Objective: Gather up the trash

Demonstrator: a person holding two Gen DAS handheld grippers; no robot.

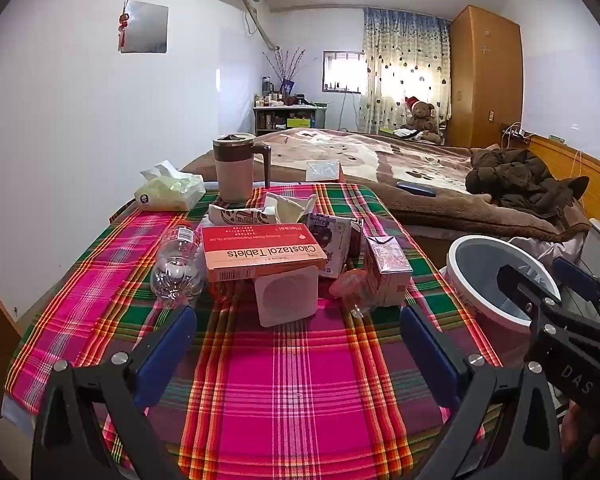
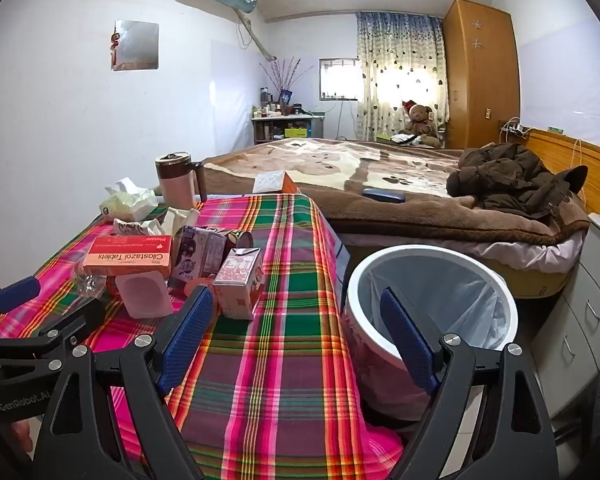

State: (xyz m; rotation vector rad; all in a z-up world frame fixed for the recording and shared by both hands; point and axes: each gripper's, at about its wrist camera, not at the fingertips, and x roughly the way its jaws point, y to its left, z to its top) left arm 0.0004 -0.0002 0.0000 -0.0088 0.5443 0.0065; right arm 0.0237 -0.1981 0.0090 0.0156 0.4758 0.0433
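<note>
A pile of trash sits on the plaid-covered table (image 1: 292,392): an orange tablet box (image 1: 260,252), a clear plastic bottle (image 1: 176,268) lying on its side, a white plastic cup (image 1: 286,298), a pink drink carton (image 1: 388,270), a purple carton (image 1: 328,236) and crumpled paper (image 1: 244,214). My left gripper (image 1: 298,322) hangs open just short of the white cup, nothing between its fingers. My right gripper (image 2: 296,308) is open too, over the table's right edge beside the pink carton (image 2: 240,284). A white bin (image 2: 432,312) with a liner stands on the floor to the right.
A brown-lidded mug (image 1: 236,168) and a tissue pack (image 1: 170,190) stand at the table's far side. A bed (image 1: 420,168) with a brown blanket lies beyond, with a dark jacket (image 2: 512,180) on it. White drawers (image 2: 588,304) flank the bin.
</note>
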